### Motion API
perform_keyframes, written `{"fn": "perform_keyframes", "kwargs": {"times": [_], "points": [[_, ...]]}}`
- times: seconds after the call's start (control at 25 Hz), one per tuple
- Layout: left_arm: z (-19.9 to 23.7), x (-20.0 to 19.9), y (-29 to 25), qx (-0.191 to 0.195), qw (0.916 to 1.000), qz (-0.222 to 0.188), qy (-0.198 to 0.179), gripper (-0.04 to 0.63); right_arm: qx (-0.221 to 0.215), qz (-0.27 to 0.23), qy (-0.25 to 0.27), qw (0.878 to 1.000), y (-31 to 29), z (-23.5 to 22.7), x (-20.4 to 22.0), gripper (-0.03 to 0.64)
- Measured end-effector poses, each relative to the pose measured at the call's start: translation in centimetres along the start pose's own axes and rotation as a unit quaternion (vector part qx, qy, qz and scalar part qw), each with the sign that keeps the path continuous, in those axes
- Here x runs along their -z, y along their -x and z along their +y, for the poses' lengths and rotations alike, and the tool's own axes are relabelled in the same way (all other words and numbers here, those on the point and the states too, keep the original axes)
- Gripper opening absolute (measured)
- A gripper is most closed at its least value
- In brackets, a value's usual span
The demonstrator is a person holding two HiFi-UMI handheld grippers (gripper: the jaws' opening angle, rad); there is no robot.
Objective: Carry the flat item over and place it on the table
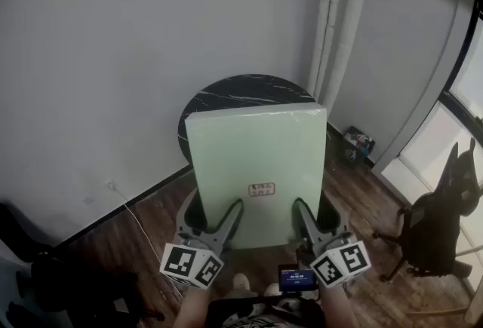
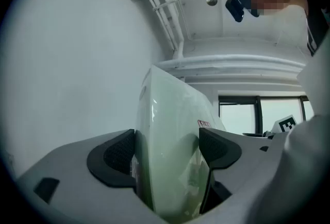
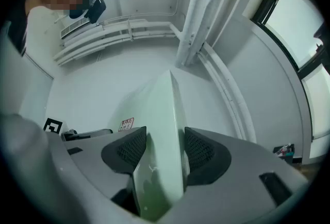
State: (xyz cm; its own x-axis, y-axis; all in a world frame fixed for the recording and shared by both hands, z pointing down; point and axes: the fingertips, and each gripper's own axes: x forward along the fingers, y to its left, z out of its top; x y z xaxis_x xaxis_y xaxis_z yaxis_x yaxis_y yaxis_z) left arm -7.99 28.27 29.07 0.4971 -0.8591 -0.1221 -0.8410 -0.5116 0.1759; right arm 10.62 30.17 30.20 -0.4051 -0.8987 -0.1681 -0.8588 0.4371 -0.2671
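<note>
1. Dark wood floor (image 1: pixel 143 228) underfoot, grey walls (image 1: pixel 113 55) around.
2. Nearest, at 6 o'clock: small lit screen (image 1: pixel 296 278) close to the person's body.
3. At 7 o'clock, left gripper (image 1: pixel 226 217), jaws spread wide and clamped on the near edge of the slab (image 1: pixel 256 145), pads pressing both faces.
4. At 5 o'clock, right gripper (image 1: pixel 306 215), likewise wide and clamped on that same edge; equally near, neither leading.
5. Slab pale green and glossy, carried off the floor, running from the grippers toward 12 o'clock; long axis seemingly along that line, small label (image 1: pixel 262 189) near the held end.
6. Straight ahead at 12 o'clock, round black-veined table (image 1: pixel 226 93), partly hidden behind the slab's far end; resting on it or hanging above, impossible to tell.
7. Judged next: forward and down along 12 o'clock, both grippers kept level, then released.
8. Farther off: pipes (image 1: pixel 339 17) at 1 o'clock, chair (image 1: pixel 441 221) and window (image 1: pixel 472 70) toward 3 o'clock; no container made out, only small clutter (image 1: pixel 357 142) at the wall foot, too small to name.
</note>
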Motion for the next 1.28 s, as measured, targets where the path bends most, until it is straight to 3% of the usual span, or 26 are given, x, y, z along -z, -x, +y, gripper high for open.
{"fn": "perform_keyframes", "kwargs": {"times": [0.68,0.92,1.28], "points": [[0.2,0.5,-0.2,0.004,0.9998,-0.014,0.014,0.382,-0.014,0.004,0.011,1.000,-0.4,-0.1,-0.1,0.221],[0.0,0.3,-0.3,0.004,0.9998,-0.019,0.003,0.382,-0.015,0.002,0.004,1.000,-0.3,-0.4,0.0,0.221],[0.2,0.5,-3.5,0.003,0.9998,-0.018,0.003,0.382,-0.018,0.006,-0.001,1.000,-2.4,-3.0,-0.5,0.221]]}}
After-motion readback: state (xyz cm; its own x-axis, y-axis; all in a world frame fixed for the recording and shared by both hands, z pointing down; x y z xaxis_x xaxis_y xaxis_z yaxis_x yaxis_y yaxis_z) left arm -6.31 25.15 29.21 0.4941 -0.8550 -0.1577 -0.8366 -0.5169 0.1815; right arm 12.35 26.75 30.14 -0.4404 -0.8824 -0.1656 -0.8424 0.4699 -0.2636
